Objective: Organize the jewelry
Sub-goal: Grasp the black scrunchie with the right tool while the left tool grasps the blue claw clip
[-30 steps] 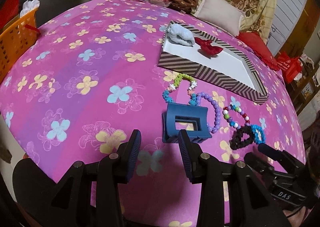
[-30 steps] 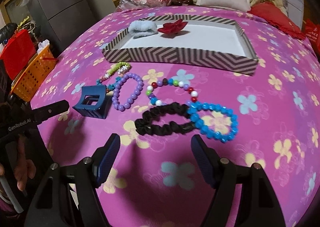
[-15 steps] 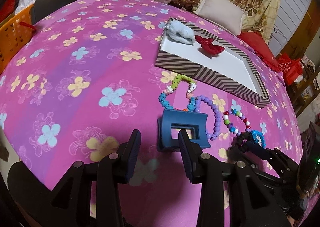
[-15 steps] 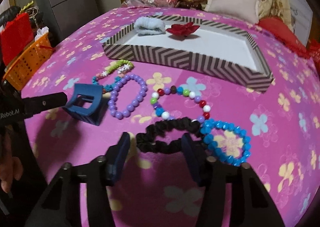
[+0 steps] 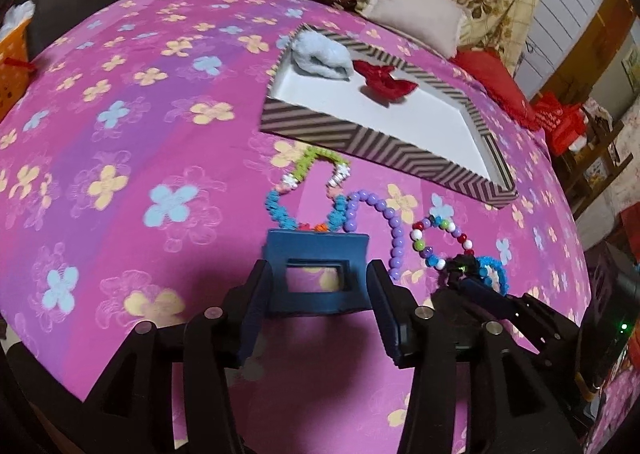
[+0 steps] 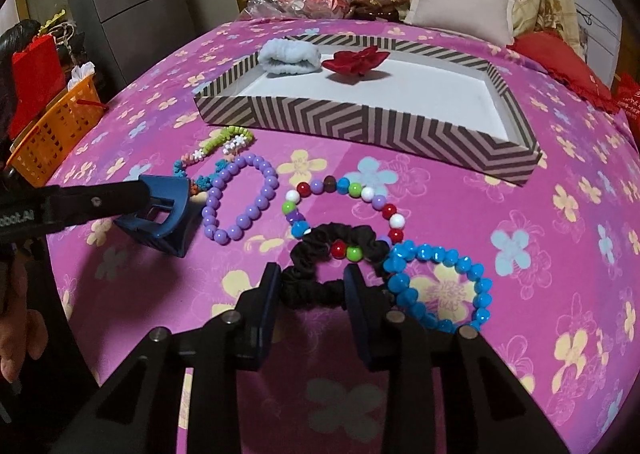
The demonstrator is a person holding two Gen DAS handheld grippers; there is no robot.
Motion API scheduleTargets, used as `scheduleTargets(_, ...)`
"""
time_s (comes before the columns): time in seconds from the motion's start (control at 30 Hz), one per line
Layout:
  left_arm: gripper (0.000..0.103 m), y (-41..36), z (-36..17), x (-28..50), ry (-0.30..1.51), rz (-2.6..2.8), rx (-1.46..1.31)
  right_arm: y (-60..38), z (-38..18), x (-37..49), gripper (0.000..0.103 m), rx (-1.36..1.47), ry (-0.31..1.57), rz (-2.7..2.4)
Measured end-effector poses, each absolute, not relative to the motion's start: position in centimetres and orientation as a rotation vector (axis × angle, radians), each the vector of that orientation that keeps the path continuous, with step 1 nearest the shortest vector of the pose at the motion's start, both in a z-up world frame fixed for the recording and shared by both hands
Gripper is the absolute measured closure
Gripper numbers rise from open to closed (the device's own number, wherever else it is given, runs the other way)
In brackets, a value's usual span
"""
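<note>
I see the chevron-striped tray point(image 6: 360, 125) on the pink floral bedspread point(image 6: 560, 254) holding a light blue scrunchie point(image 6: 289, 58) and a red bow point(image 6: 355, 61). My left gripper point(image 5: 316, 286) has its jaws closed on the blue claw clip point(image 5: 316, 274), in front of the tray. My right gripper point(image 6: 310, 286) has its jaws gripping the black scrunchie point(image 6: 320, 266), which lies over the multicolor bead bracelet point(image 6: 344, 193) and touches the blue bead bracelet point(image 6: 440, 286). The purple bead bracelet point(image 6: 240, 197) lies between clip and scrunchie. Only the right wrist view shows the orange basket point(image 6: 52, 133) fully.
</note>
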State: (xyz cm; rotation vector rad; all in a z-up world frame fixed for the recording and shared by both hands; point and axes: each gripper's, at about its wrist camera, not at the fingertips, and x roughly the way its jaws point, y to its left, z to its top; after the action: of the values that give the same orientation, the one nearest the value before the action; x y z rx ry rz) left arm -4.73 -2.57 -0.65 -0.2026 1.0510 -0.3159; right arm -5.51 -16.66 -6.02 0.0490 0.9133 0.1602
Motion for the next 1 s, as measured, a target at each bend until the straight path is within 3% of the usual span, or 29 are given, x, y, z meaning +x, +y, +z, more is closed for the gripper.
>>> scheduleTargets(0.43,0.054,-5.3,-1.1,-4.3,1.063,-0.330,-0.062,-16.7,-6.0,-5.3,0.069,0.059,0.915,0.163)
scheduleTargets(1.0,0.053,-4.0,-0.4,-4.8,1.072,-0.322,-0.090,-16.8,-6.1,-5.2,0.068,0.074,0.917,0.168)
